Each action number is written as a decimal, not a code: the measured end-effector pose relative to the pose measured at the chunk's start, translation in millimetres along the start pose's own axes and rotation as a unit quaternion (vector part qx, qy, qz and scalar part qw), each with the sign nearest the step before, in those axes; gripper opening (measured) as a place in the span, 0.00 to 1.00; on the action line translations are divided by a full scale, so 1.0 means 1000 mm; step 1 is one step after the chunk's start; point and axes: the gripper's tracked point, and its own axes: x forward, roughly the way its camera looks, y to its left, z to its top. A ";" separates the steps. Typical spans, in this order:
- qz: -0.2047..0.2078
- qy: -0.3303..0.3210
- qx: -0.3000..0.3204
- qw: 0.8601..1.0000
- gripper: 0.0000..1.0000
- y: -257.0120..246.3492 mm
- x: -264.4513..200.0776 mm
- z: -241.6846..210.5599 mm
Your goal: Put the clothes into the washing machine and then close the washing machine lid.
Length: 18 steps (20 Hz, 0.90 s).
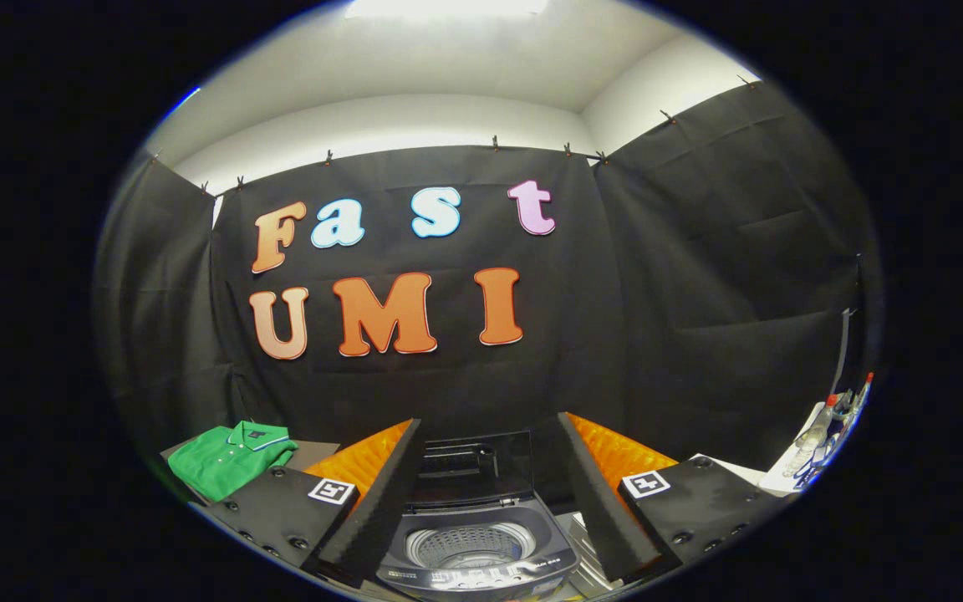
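Note:
A small dark washing machine (476,548) stands just ahead of and between my fingers, its lid (471,468) raised upright at the back and its steel drum (471,545) showing inside. A folded green polo shirt (229,458) lies on a surface to the left, beyond my left finger. My gripper (490,439) is open, fingers spread wide on either side of the machine, nothing between them.
Black cloth walls close the booth behind and on both sides. At the right, a white surface (782,477) carries bottles and small clutter (824,431). The shirt rests on a brownish surface (314,451) at the left.

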 end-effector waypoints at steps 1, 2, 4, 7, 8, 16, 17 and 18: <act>0.002 -0.001 0.002 1.000 1.00 0.003 0.000 0.001; 0.000 -0.001 0.001 1.000 1.00 0.004 0.000 0.002; -0.001 -0.001 -0.004 1.000 1.00 0.004 0.003 0.003; -0.002 -0.003 -0.004 1.000 1.00 0.010 0.004 0.004; -0.001 -0.004 -0.005 1.000 1.00 0.012 0.004 0.005; 0.026 -0.009 -0.024 0.999 1.00 0.055 0.008 0.011; 0.030 -0.006 -0.022 0.999 1.00 0.060 0.008 0.010; 0.040 -0.010 -0.019 0.999 1.00 0.069 0.009 0.013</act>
